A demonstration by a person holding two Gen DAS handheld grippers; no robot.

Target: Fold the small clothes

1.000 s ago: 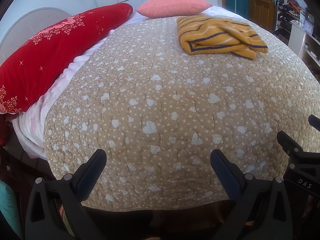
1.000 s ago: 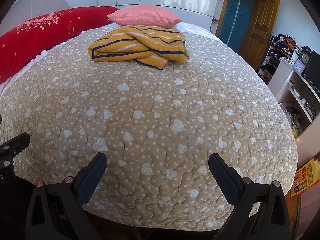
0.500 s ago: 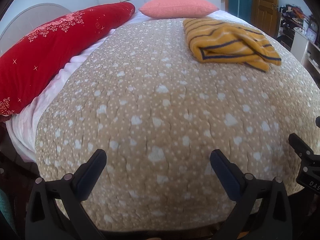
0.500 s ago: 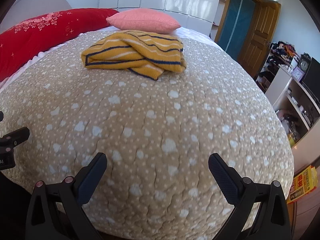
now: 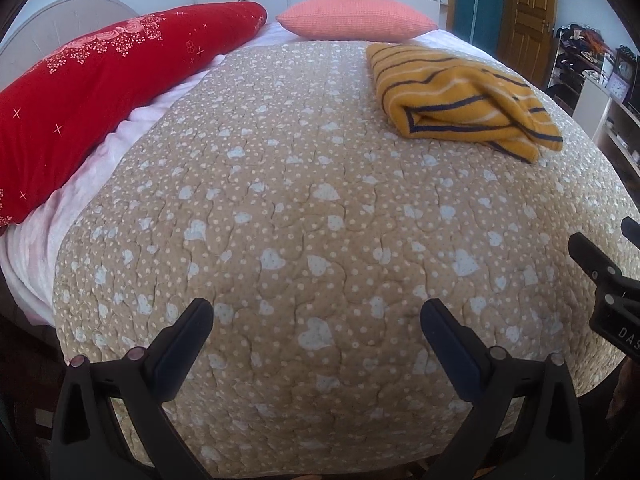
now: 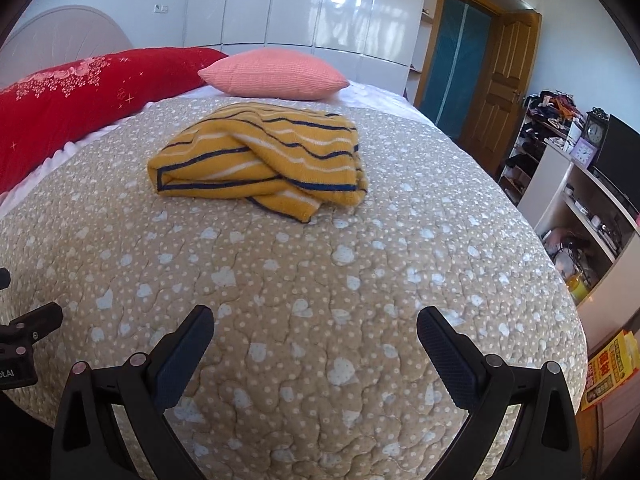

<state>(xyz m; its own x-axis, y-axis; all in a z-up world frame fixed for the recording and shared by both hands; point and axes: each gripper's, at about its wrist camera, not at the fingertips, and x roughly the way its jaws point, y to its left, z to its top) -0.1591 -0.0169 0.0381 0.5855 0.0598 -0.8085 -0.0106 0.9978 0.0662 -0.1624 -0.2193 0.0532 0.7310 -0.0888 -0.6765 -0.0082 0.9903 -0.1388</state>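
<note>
Yellow striped garment (image 5: pixel 460 104) sits bunched and loosely folded on the beige heart-print quilt (image 5: pixel 312 220), far right part of the bed in the left wrist view, just short of the pink pillow (image 5: pixel 356 22). Navy and white stripes, navy edge trim. Long red pillow (image 5: pixel 100 92) runs along the left side over a white sheet (image 5: pixel 80 188). Left gripper (image 5: pixel 316 328) low over the near end of the quilt, fingers spread wide, nothing between them, well apart from the garment. Part of the right gripper (image 5: pixel 608 280) pokes in at the right edge; can't tell its finger state from here. Wooden door (image 5: pixel 528 20) and cluttered shelves (image 5: pixel 592 64) at back right.

Right wrist view: garment (image 6: pixel 260 160) roughly centre, far half of the quilt (image 6: pixel 320 280), near the pink pillow (image 6: pixel 276 74) but not touching it. Red pillow (image 6: pixel 80 100) to the left. Right gripper (image 6: pixel 316 328) released, fingers wide apart and empty, above the quilt's near part, well short of the garment. Bit of the left gripper (image 6: pixel 28 332) at the left edge. White wardrobe (image 6: pixel 300 8) behind the bed, door (image 6: pixel 504 80) and shelves (image 6: pixel 580 184) with clocks to the right.
</note>
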